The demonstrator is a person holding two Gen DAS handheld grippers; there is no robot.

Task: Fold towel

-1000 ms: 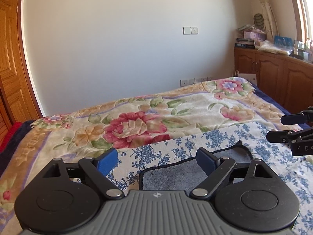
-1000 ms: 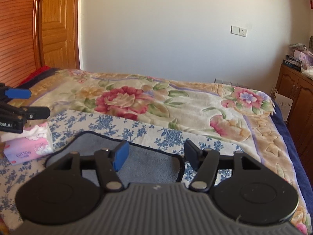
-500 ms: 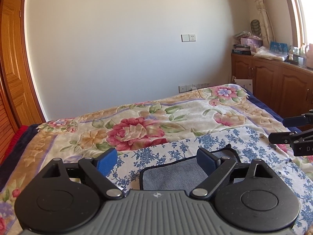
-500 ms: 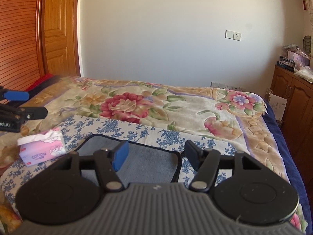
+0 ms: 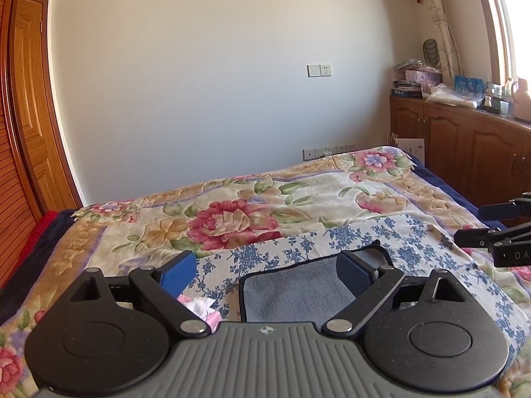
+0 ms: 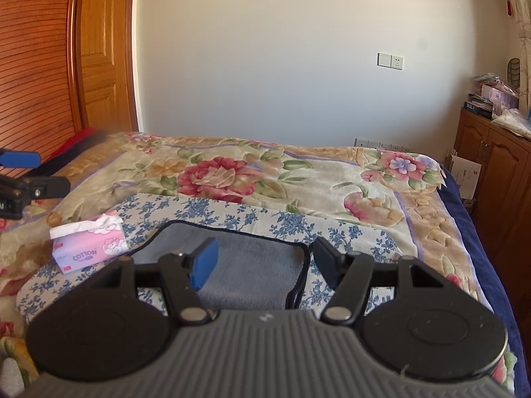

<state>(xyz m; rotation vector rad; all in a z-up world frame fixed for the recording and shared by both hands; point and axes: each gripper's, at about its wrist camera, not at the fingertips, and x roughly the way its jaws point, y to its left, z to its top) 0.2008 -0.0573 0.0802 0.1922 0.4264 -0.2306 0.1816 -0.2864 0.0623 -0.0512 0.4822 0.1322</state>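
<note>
Left wrist view: the left gripper (image 5: pixel 267 270) hangs above the bed (image 5: pixel 298 195) with its 2 fingers spread wide, holding nothing. Below it the grey towel (image 5: pixel 292 293) with a dark border lies flat on a blue-flowered cloth (image 5: pixel 408 235). The right gripper (image 6: pixel 264 263) is likewise released and empty, over the towel's (image 6: pixel 252 262) right part. A pink tissue pack (image 6: pixel 88 245) sits on the cloth just left of the towel. Wooden cabinets (image 5: pixel 464 152) stand beside the bed.

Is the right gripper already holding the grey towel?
No, the right gripper is open with nothing between its fingers, and the towel lies flat on the bed beyond it.
</note>
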